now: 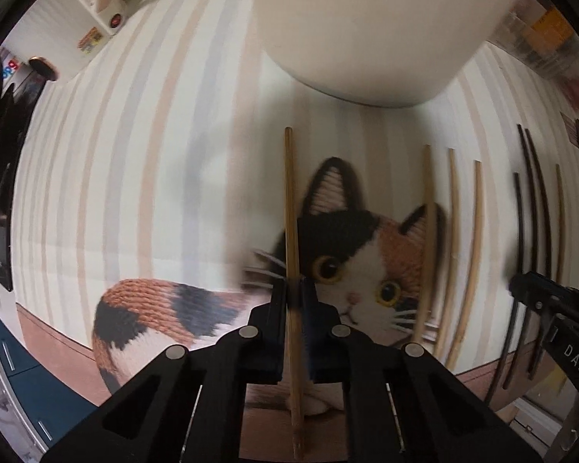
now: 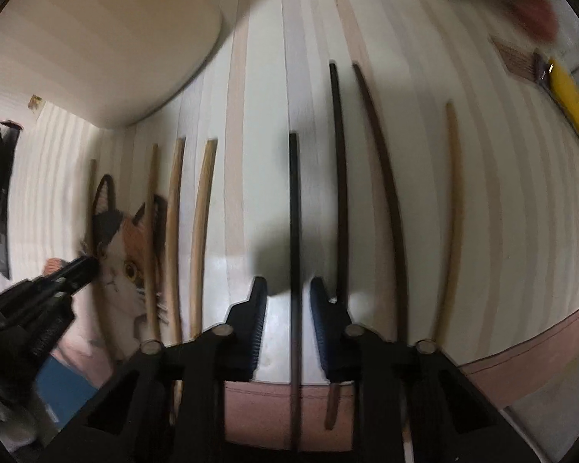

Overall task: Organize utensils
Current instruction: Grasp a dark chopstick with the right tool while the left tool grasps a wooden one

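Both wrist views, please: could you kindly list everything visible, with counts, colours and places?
Light chopsticks: five, tan; one in the left claw, three beside the cat, one far right.
Dark chopsticks: three, black-brown; one between the right claw's fingers, two right of it.
Placemat: one, pale striped with a calico cat, beneath the chopsticks.
White container: one, at the mat's far edge.
Yellow-handled brush: one, far right.
Left claw: black, shut on a tan chopstick.
Right claw: black, open around the dark chopstick.
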Motion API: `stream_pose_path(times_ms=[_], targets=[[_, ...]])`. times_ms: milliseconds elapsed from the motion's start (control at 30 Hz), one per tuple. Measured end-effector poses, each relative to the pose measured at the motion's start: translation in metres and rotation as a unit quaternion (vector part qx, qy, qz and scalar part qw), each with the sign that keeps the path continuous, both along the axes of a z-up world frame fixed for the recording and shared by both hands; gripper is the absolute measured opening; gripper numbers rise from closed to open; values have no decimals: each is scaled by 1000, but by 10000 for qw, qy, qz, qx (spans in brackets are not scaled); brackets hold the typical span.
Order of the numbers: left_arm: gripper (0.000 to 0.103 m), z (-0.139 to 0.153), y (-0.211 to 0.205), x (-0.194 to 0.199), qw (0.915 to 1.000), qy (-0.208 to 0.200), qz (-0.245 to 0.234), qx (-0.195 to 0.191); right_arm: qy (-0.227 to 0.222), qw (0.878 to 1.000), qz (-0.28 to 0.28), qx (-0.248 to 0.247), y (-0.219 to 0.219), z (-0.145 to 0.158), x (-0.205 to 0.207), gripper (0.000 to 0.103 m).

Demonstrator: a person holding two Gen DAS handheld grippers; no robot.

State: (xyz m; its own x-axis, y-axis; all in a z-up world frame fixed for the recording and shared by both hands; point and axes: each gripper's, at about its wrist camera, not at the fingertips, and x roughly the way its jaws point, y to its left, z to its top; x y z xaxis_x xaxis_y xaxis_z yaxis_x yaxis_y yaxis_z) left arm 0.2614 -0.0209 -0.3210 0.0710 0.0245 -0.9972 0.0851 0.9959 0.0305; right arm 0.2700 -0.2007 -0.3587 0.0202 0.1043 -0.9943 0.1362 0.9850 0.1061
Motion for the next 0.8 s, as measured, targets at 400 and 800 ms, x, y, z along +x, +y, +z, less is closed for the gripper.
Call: stream_pose_path(times_ms=[400, 800], targets=[[5, 3, 21, -1, 9999, -47, 93, 26, 15, 9983, 347, -476, 42, 1, 15, 6], [6, -1, 10, -12, 9999, 105, -37, -33, 361, 9956, 570, -654, 47, -8, 3, 7]])
